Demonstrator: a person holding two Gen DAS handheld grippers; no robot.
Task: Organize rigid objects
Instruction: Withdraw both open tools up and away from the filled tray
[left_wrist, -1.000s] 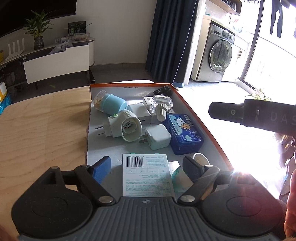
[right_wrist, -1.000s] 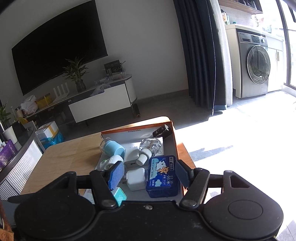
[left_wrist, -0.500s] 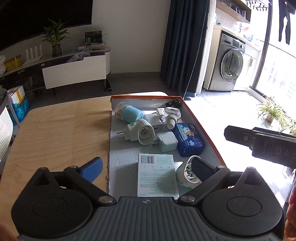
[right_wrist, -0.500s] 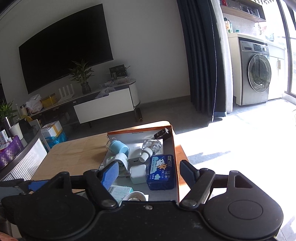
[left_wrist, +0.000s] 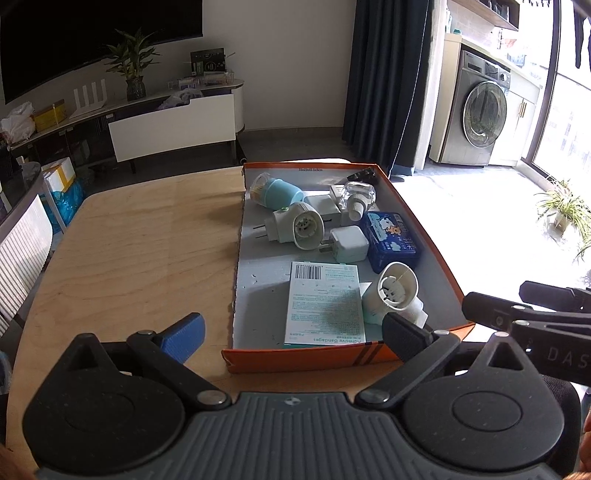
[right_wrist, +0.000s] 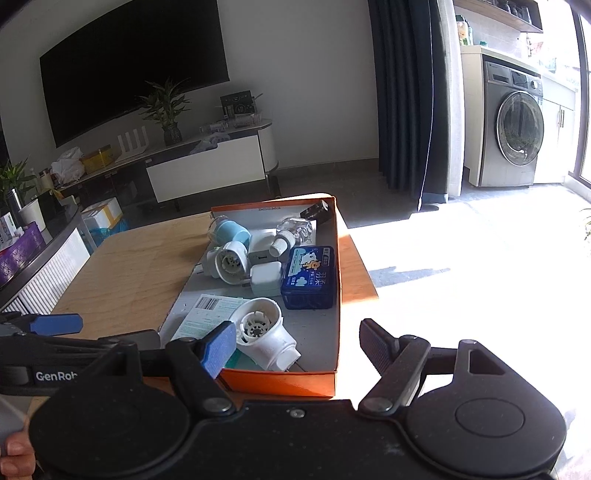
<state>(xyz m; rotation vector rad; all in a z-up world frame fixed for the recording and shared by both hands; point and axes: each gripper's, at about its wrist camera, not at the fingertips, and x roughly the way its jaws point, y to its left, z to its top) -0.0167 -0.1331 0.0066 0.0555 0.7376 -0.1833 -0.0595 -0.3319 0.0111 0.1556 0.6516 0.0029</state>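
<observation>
On the desk (left_wrist: 129, 258) sits the orange box (left_wrist: 424, 240), just ahead of both grippers, chargers and a blue tin (left_wrist: 391, 240) jumbled inside. Left gripper (left_wrist: 291, 334) hovers tilted down at the near wall, jaws wide apart, empty. Right gripper (right_wrist: 297, 341) beside it, angled down, jaws apart, nothing between.

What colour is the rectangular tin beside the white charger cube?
Dark blue, with a cartoon picture on its lid; the right wrist view shows it best.
</observation>
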